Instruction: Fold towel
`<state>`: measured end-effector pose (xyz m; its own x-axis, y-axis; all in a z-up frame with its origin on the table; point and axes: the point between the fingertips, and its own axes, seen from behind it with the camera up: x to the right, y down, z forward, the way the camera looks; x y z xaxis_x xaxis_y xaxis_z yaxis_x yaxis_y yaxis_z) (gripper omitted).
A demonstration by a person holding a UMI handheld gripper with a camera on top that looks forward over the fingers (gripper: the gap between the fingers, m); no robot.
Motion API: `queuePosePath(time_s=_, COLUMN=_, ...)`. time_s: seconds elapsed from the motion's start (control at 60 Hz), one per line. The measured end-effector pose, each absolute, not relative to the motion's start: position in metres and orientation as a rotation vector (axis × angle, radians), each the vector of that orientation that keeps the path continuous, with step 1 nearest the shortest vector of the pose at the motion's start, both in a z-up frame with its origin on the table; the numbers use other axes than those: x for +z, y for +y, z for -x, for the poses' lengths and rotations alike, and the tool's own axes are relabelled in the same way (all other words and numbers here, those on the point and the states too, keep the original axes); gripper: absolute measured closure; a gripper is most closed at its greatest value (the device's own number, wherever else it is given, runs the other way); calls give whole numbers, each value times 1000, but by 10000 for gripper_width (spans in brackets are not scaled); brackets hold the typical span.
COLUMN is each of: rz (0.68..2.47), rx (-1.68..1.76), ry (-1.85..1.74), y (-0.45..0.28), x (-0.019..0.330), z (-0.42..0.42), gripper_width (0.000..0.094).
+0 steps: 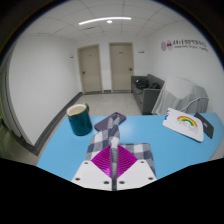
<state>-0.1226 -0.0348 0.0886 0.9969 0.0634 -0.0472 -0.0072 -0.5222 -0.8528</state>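
A checked grey-and-white towel [110, 126] lies on the blue table [155, 138] and runs from just ahead of my fingers back into them. My gripper [113, 162] is shut on the towel's near edge, and the magenta pads [100, 160] press together on the cloth. The part of the towel between and under the fingers is hidden.
A green cup [78, 119] stands on the table left of the towel. A white box with a rainbow picture [186, 121] sits at the right. Beyond the table are two doors [90, 68] and a dark seat [150, 93] by the wall.
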Motion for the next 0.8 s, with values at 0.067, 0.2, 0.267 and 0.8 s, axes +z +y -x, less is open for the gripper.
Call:
queuePosePath(time_s=0.067, rz=2158, rx=76, ry=13, y=-35, x=64, z=90, gripper_width=905)
queuePosePath(time_s=0.2, rz=2269, rx=92, ry=114, y=-38, x=12, z=44, gripper_width=902)
queuePosePath(time_s=0.267, rz=2270, rx=85, ry=126, y=-40, x=8, z=38, gripper_width=848)
queuePosePath(time_s=0.8, rz=2110, rx=-13, ry=113, y=-173, x=131, z=106, gripper_width=107)
